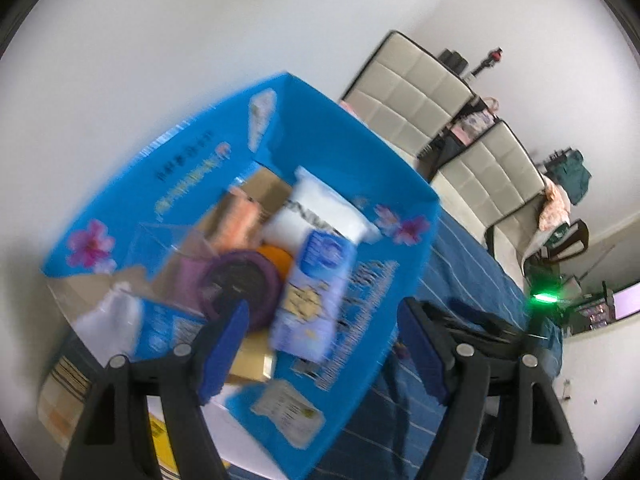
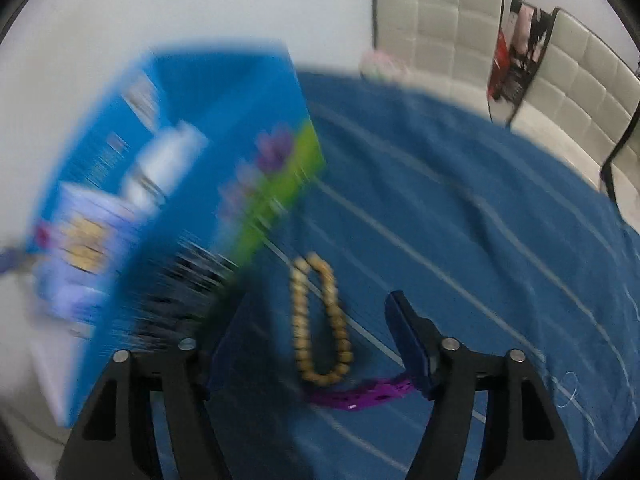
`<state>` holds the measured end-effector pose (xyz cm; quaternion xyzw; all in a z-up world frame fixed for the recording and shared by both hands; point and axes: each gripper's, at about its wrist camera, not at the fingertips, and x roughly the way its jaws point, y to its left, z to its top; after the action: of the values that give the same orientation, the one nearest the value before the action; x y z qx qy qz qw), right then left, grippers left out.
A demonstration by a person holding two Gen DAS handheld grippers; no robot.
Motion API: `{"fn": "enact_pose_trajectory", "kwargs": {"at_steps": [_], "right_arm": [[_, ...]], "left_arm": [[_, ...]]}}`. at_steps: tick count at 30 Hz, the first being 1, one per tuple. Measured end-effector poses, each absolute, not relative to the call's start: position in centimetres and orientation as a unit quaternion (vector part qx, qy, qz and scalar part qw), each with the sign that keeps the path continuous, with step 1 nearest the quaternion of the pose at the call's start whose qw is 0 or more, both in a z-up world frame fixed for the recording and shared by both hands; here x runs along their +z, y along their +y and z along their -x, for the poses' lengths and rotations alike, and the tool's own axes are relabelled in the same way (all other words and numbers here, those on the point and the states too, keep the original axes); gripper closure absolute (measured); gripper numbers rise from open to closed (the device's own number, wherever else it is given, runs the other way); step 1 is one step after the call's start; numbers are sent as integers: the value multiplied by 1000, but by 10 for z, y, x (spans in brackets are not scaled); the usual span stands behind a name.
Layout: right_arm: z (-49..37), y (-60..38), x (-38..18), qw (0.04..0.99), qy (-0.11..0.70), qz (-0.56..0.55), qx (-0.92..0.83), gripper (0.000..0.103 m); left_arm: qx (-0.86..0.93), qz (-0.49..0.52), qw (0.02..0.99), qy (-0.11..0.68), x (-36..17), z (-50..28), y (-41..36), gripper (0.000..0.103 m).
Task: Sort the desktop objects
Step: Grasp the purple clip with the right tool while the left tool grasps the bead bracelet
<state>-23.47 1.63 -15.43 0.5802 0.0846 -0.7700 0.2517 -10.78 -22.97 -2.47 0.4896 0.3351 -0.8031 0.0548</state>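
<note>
Both wrist views are smeared by motion blur. In the left wrist view, the left gripper (image 1: 324, 348) points into an open blue cardboard box printed with pink flowers (image 1: 352, 152), which sits on a blue cloth with thin white stripes (image 1: 468, 264). Its two black fingers with blue pads (image 1: 224, 352) stand wide apart and hold nothing; the left pad overlaps the box's near edge, the right pad hangs over the cloth just outside the box. Inside the box lie several sorted things crowded together: a white soft pouch with dark lettering (image 1: 324, 212), a pale lilac and blue snack packet (image 1: 312, 292) lying across it, a round purple lidded container (image 1: 240, 280), an orange round object (image 1: 276, 260) partly hidden behind it, a peach-coloured roll (image 1: 236, 220), and a clear plastic case (image 1: 168, 240). Two cream padded chair backs (image 1: 408, 92) stand beyond the cloth against a white wall. In the right wrist view, the right gripper (image 2: 316, 344) hovers low over the same cloth, jaws spread wide and empty. Between its fingers, on the cloth, lies a string of tan wooden beads (image 2: 320, 320) in a long loop with a purple tassel (image 2: 360, 394) trailing toward the right finger. The blue box stands just left of the beads, near but seemingly apart.
</note>
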Motion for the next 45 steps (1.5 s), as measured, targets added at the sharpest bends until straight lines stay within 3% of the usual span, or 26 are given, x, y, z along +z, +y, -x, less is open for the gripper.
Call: {"fn": "enact_pose_trajectory", "kwargs": {"at_steps": [1,2,6,13,19,21,23,30,31,32,34,39,43,45], "right_arm": [[236,13,-167,250,90,-589,-763,50],[238,11,-179,250,92,-598,-756,75],[233,16,-185,260,73,-586,-764,91],[147,64,-190,270,125,-602,-741,93],[113,134,-180,253,39,-660,-707,92],[104,156,-172,228,48,-662,-712,85],[94,177,-172,190,73,-675,-709,62],[81,203,-196,158,111,-698,-690,53],[83,201,-196,161,109,-695,-692,43],[86,196,-197,176,104,-698,-687,23],[90,185,-204,210,94,-706,-670,0],[94,145,-213,188,207,-697,-660,0],[111,144,-207,186,187,-671,-693,0],[120,143,-205,186,182,-662,-703,0]], "left_arm": [[-803,-492,51,334,-24,109,-223,28],[-803,-495,46,330,-24,109,-216,28],[-803,-511,25,308,-21,112,-185,28],[-798,-522,-14,299,-23,117,-136,27],[-777,-560,-52,282,-49,133,-73,26],[-772,-581,-50,254,-66,140,-51,26],[-762,-598,-43,244,-83,145,-40,26],[-720,-658,-46,215,-135,152,5,26],[-721,-659,-44,209,-136,151,9,26],[-722,-662,-42,197,-139,150,14,26],[-720,-669,-34,182,-145,149,18,26],[-724,-675,-8,141,-161,148,23,27],[-755,-653,6,67,-159,144,29,55],[-762,-645,-2,61,-158,141,23,75]]}}
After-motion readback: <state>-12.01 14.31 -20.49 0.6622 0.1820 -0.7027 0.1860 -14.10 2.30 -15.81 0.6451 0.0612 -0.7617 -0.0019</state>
